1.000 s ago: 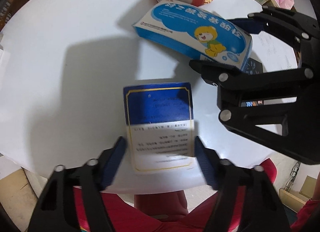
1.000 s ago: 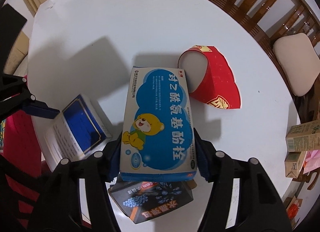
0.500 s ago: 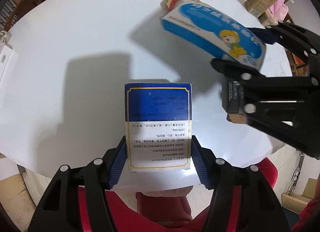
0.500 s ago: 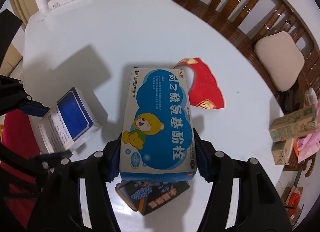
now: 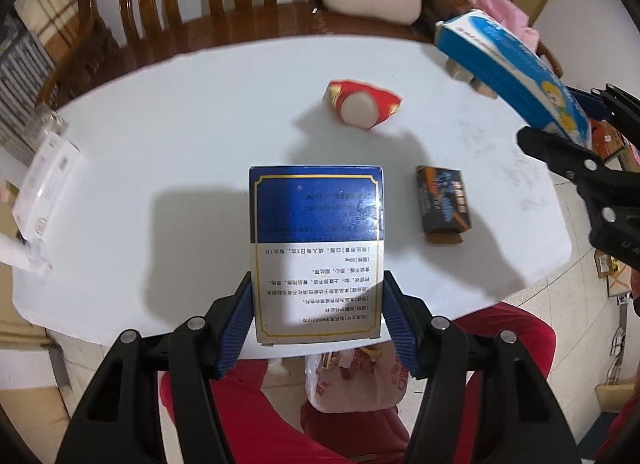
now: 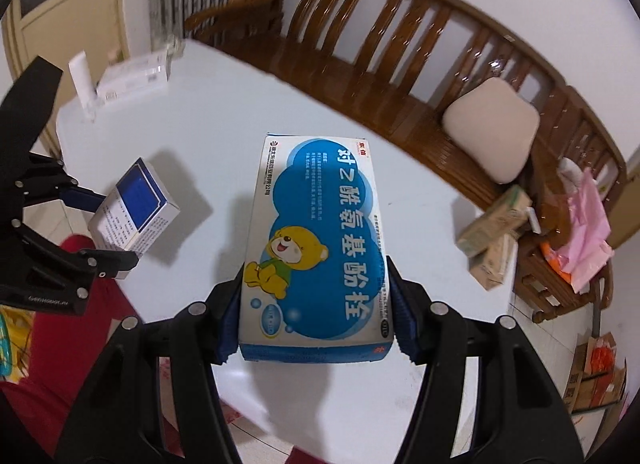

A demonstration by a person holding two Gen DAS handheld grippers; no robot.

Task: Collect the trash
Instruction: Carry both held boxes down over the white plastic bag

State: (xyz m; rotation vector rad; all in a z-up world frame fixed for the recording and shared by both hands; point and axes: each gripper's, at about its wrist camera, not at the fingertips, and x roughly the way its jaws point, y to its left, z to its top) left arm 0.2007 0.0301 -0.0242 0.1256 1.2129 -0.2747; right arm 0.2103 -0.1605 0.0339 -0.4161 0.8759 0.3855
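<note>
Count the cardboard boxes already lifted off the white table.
2. The dark blue and white box sits in the left gripper; the light blue cartoon-bear box in the right gripper.

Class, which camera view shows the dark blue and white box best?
The left wrist view: the dark blue and white box faces the camera, its printed panel filling the centre. The right wrist view shows it small, at an angle near the left edge.

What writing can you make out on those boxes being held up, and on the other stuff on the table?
"对乙酰氨基酚栓": large white characters on the blue bear box in the right gripper.
Navy-and-white box in the left gripper: rows of small print, seen upside down, too small to read.
Dark box on the table: blurred.
Red packet: gold marks, unreadable.
</note>
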